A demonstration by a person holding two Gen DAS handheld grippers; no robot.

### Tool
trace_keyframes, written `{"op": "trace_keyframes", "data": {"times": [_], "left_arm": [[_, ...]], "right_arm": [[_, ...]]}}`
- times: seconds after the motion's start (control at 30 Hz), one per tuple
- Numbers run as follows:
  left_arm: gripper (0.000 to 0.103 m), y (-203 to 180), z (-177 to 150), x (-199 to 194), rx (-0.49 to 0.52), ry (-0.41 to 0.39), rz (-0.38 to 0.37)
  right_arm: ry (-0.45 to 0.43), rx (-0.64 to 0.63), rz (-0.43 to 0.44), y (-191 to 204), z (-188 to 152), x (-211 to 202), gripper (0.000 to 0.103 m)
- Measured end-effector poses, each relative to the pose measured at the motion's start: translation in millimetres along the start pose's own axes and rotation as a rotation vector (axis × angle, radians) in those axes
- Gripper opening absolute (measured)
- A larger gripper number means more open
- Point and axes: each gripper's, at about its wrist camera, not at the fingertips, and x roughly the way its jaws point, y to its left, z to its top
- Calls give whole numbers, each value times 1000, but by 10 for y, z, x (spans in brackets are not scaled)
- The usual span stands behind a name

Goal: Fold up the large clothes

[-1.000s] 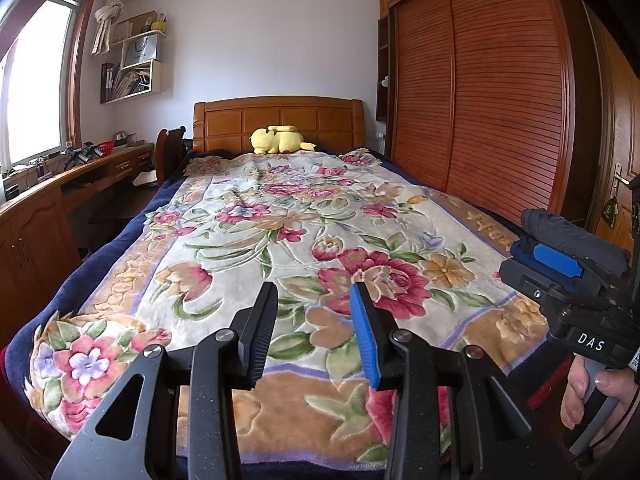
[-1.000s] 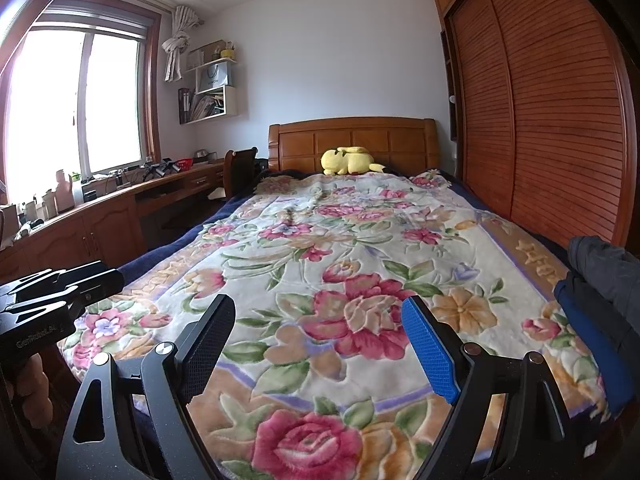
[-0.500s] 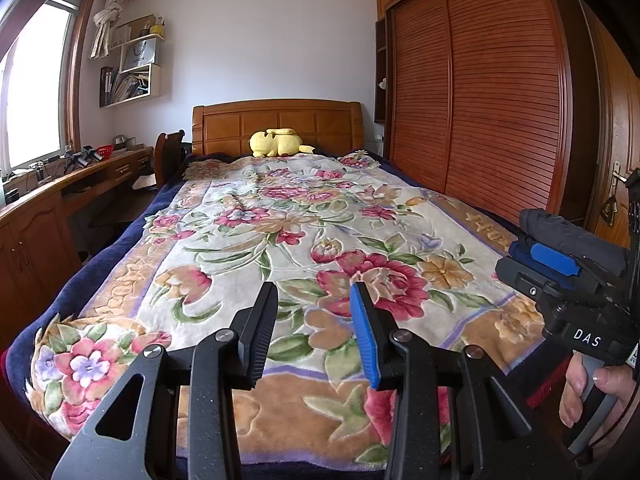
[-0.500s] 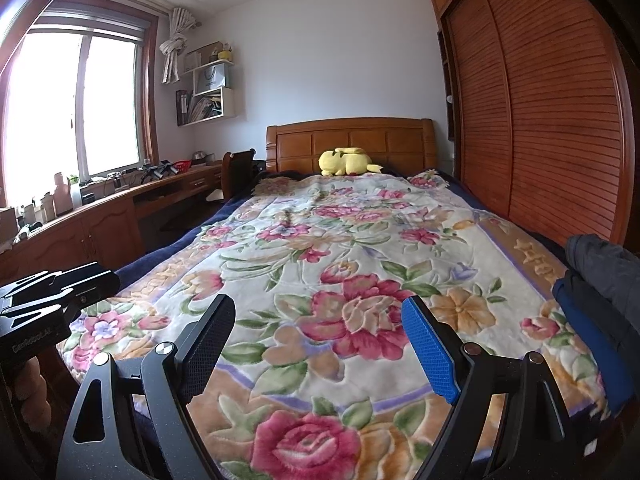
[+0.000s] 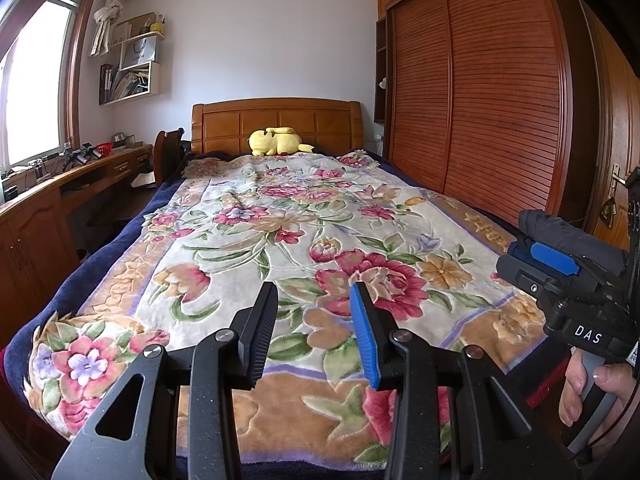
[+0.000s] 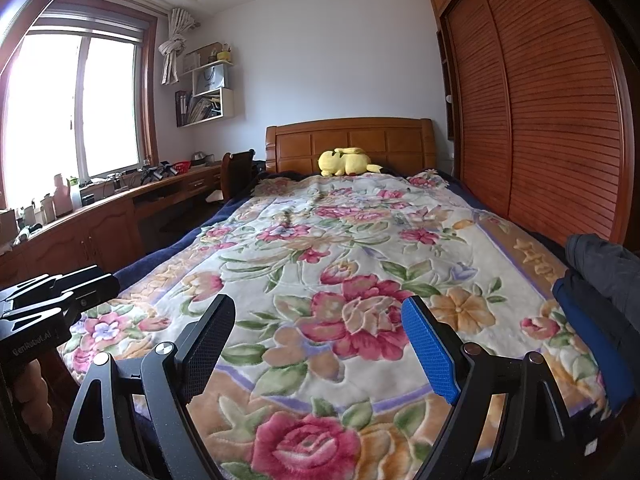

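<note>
Dark clothes sit at the bed's right edge, near the foot, cut off by the frame in the right wrist view. A grey piece lies on top of a blue piece. In the left wrist view the same pile is partly hidden behind the right gripper's body. Cannot tell the garment type or how far the pile is folded. What shows of its long axis seems to run along the bed's edge, foot to head; which end is which is not readable.

Left gripper: fingers apart with a moderate gap, nothing between them, above the floral blanket.

Right gripper: fingers spread wide, empty, above the blanket's foot end, just left of the pile.

Yellow plush toy lies against the headboard, well apart from the clothes.
</note>
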Motion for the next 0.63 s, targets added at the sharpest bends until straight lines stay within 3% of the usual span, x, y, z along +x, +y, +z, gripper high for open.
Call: {"op": "trace_keyframes", "data": {"times": [0.63], "left_arm": [[39, -9, -2, -9, -1, -3, 1]], "right_arm": [[-4, 4, -6, 35, 0, 5, 86]]}}
